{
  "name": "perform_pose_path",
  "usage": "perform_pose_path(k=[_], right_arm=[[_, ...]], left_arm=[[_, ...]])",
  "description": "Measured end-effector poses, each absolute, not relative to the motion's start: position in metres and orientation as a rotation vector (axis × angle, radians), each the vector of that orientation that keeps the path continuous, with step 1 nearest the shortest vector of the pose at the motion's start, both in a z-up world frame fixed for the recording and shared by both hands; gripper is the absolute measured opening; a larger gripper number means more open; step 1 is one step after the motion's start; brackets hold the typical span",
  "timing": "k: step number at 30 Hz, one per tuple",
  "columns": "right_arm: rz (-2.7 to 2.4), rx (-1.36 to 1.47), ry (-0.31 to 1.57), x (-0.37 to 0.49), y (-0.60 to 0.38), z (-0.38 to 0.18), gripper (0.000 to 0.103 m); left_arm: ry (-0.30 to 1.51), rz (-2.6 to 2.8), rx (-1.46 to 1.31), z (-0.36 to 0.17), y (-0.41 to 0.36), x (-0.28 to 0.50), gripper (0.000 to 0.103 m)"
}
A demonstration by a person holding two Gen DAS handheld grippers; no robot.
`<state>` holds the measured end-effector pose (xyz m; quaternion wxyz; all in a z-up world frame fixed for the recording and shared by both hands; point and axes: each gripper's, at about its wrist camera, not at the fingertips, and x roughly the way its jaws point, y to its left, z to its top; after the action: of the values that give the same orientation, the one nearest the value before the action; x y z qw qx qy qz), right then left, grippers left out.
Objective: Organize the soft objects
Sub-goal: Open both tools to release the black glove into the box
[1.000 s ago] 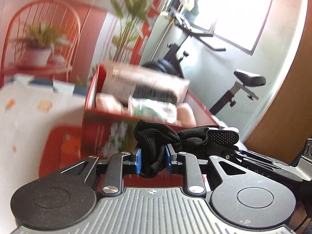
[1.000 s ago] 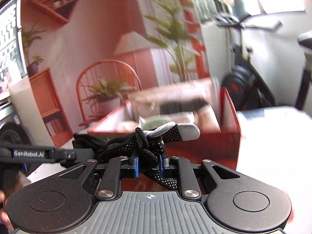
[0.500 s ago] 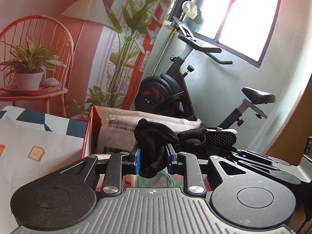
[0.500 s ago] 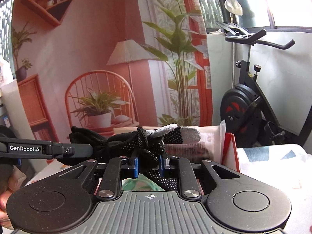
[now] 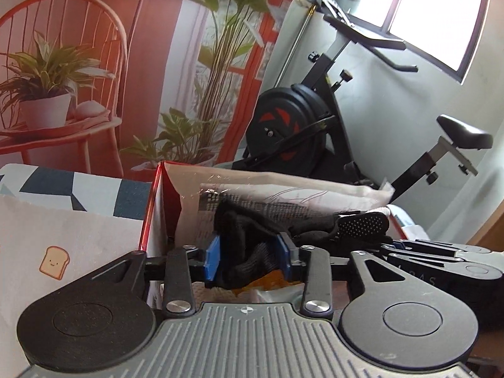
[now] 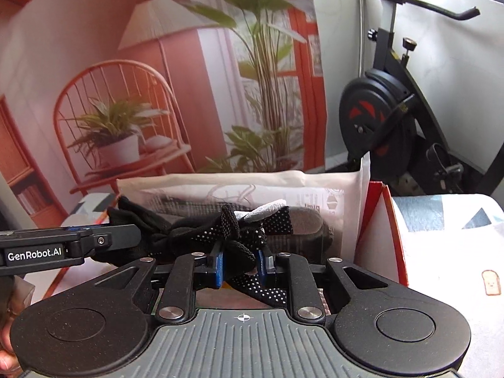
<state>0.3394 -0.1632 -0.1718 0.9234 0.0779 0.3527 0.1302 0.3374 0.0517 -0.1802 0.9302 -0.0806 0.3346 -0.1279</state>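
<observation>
The painted backdrop with its orange chair and the exercise bike [image 5: 315, 132] fill the far side, and compared with a second ago they sit sharp and higher in view, because both cameras have dropped and closed in on the red box [image 5: 151, 208]: its front wall, plain to see earlier, is now below the frame, and only the rim corner shows, with the white tablecloth [image 5: 63, 233] beside it. Inside the box a large plastic-wrapped packet [image 6: 315, 189] stands against the back, now right behind the load. That load is a pair of black dotted gloves [image 6: 201, 230], stretched between the two tools above the box opening. The left gripper [image 5: 247, 260] is clamped on the plain knit end, its blue pads pressing the bunched fabric from either side; the right gripper [image 6: 241, 263] pinches the dotted end, with grey fingertips poking out past it. I judge the carry is done and the gloves are placed for release: loosening both grips should let them fall in front of the packet.
</observation>
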Motion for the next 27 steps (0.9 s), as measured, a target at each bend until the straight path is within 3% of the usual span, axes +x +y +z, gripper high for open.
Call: perform_pose_path(k=[5,7,9,12,13,27], right_arm=[[0.232,0.102,0.771,0.344,-0.153,-0.180,0.036],[0.220,0.084,0.775,0.342,-0.150,-0.179,0.061],[0.215,0.080,0.758,0.337,-0.150,-0.176,0.073],[0.230,0.079,0.719,0.326,-0.153,-0.168,0.098],[0.228,0.077,0.699,0.321,-0.156,-0.164,0.102],[0.233,0.129,0.571,0.262,-0.186,-0.115,0.103]], left_arm=[[0.693,-0.249,-0.140,-0.179,0.053,0.339,0.070],[0.690,-0.244,-0.128,-0.176,0.053,0.336,0.086],[0.673,-0.238,-0.113,-0.172,0.053,0.331,0.095],[0.644,-0.227,-0.087,-0.166,0.053,0.323,0.102],[0.642,-0.218,-0.084,-0.164,0.054,0.320,0.103],[0.597,-0.133,-0.013,-0.112,0.056,0.268,0.103]])
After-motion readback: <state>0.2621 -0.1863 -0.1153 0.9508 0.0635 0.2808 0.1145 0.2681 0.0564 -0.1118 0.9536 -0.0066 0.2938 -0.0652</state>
